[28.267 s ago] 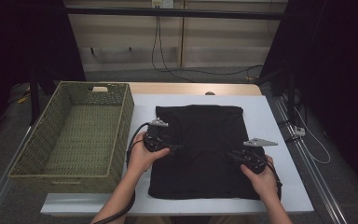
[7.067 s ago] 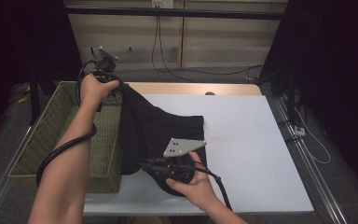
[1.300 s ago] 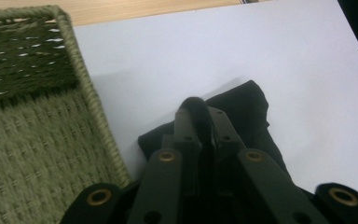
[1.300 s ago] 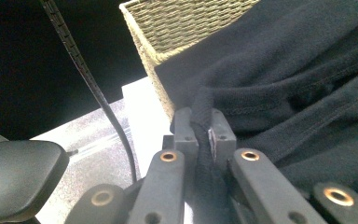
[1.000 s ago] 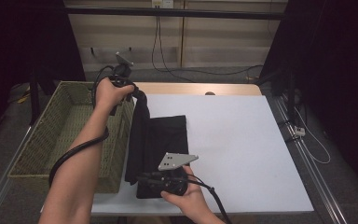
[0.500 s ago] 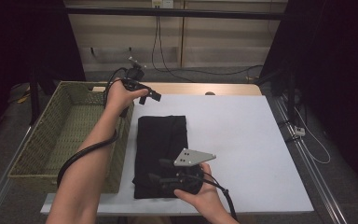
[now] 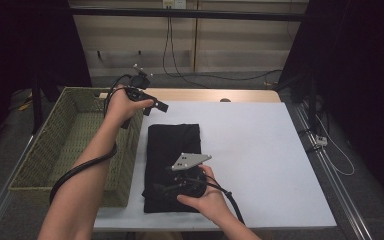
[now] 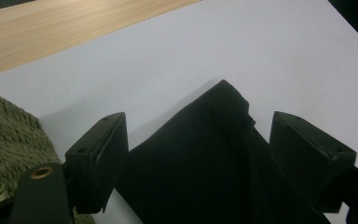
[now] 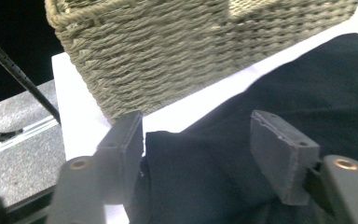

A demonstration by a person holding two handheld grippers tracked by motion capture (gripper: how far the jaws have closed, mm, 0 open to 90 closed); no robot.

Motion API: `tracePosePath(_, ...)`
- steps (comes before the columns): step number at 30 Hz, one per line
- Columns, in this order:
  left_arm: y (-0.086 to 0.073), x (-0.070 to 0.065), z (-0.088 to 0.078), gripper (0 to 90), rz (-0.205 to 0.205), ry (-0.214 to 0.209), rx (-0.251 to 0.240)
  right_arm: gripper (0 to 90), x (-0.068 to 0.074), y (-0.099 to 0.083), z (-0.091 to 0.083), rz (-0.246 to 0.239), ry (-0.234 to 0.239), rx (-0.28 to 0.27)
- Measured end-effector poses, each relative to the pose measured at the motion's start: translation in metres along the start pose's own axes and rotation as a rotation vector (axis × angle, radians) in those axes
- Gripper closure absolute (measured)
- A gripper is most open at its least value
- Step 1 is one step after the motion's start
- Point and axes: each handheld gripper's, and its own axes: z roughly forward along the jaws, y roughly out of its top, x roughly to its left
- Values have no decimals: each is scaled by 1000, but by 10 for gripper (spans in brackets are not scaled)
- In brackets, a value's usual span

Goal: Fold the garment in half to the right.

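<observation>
Lying folded into a long strip on the white worktop (image 7: 260,150), the black garment (image 7: 172,150) runs its long axis from 12 to 6 o'clock in the high view, just beside the wicker basket (image 7: 55,150) at its 9 o'clock. The right claw (image 7: 162,190) sits low over the near end, its jaws just opened and clear of the cloth, so it is the nearer one. The left claw (image 7: 161,105) hovers off the far end at about 11 o'clock, jaws likewise just parted, empty.
</observation>
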Motion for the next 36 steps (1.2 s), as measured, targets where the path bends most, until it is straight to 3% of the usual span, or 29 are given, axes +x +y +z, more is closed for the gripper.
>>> tracePosePath(9, -5, -1, -1, 181, 14, -5, 4, 433, 0, 0, 21, -16, 51, 49)
tracePosePath(10, -6, 0, -1, 177, 11, 4, 2, 437, 1, 0, 26, -21, 81, 62)
tracePosePath(17, -7, -1, -2, 175, 7, 4, 2, 438, 6, 1, 34, -38, 101, 76)
tracePosePath(22, -10, 1, -2, 175, 6, 4, 9, 450, 10, -3, 45, -66, 95, 116)
tracePosePath(29, -13, -2, -1, 171, 22, 2, 15, 661, 7, -10, 58, -76, 62, 164)
tracePosePath(32, -13, -3, -2, 171, 25, -1, 12, 799, 4, -11, 56, -69, 61, 157)
tracePosePath(33, -13, -3, -2, 171, 25, -1, 12, 799, 4, -11, 56, -69, 61, 157)
tracePosePath(34, -14, -4, -2, 170, 22, 1, 13, 870, 2, -12, 53, -62, 61, 145)
tracePosePath(36, -15, -3, -1, 169, 20, 0, 15, 885, 0, -11, 50, -52, 62, 134)
